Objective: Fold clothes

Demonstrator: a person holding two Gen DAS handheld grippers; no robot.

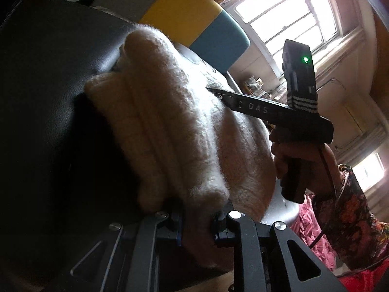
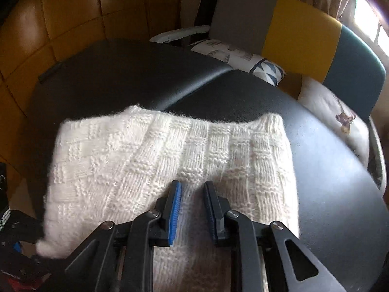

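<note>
A cream knitted sweater (image 2: 155,160) lies folded on a black leather surface (image 2: 136,77). In the left wrist view the sweater (image 1: 175,126) is a thick stack of folds. My left gripper (image 1: 197,221) is shut on the near edge of the sweater's folded layers. My right gripper (image 2: 193,202) rests on top of the sweater, its blue-padded jaws a little apart with only the flat knit between them. The right gripper also shows in the left wrist view (image 1: 218,93), held in a hand, its tips on the sweater's top.
A chair with a grey, yellow and teal back (image 2: 301,34) stands behind the black surface, with patterned cushions (image 2: 243,60) on it. A window (image 1: 291,17) is at the far right. Orange floor tiles (image 2: 48,19) lie to the left.
</note>
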